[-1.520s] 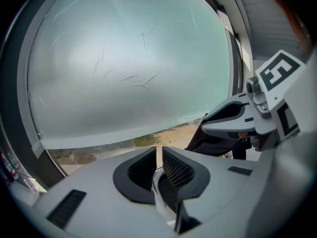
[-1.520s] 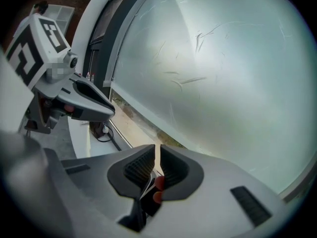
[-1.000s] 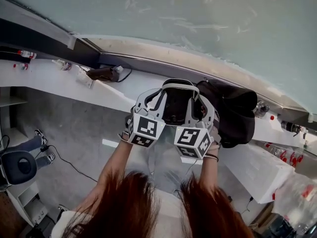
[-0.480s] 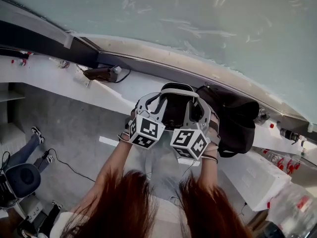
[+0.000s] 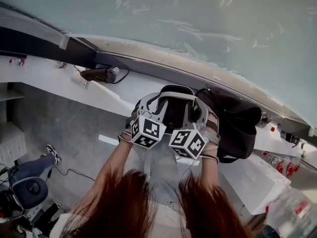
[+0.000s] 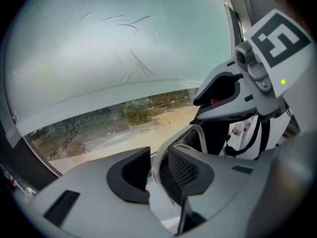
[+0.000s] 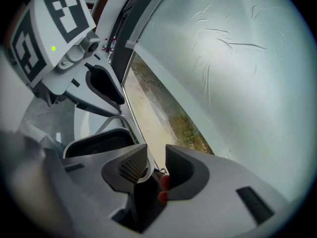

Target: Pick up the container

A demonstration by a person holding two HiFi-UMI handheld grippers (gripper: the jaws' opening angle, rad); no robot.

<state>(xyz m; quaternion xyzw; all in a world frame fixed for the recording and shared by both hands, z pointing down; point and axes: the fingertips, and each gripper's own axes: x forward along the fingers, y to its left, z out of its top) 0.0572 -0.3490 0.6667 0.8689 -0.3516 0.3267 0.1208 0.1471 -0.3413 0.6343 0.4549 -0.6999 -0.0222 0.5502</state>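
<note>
- The container (image 5: pixel 174 108) is hanging between both claws over the white counter (image 5: pixel 49 78), just left of a black bag (image 5: pixel 237 120). Whether it is resting there is unclear.
- The left gripper (image 6: pixel 157 175) is clamping its left rim.
- The right gripper (image 7: pixel 156 165) has just been opening, and the right rim is sitting loose between its parted jaws.
- With only one side gripped, the container is likely to tip to the right and slip out.
</note>
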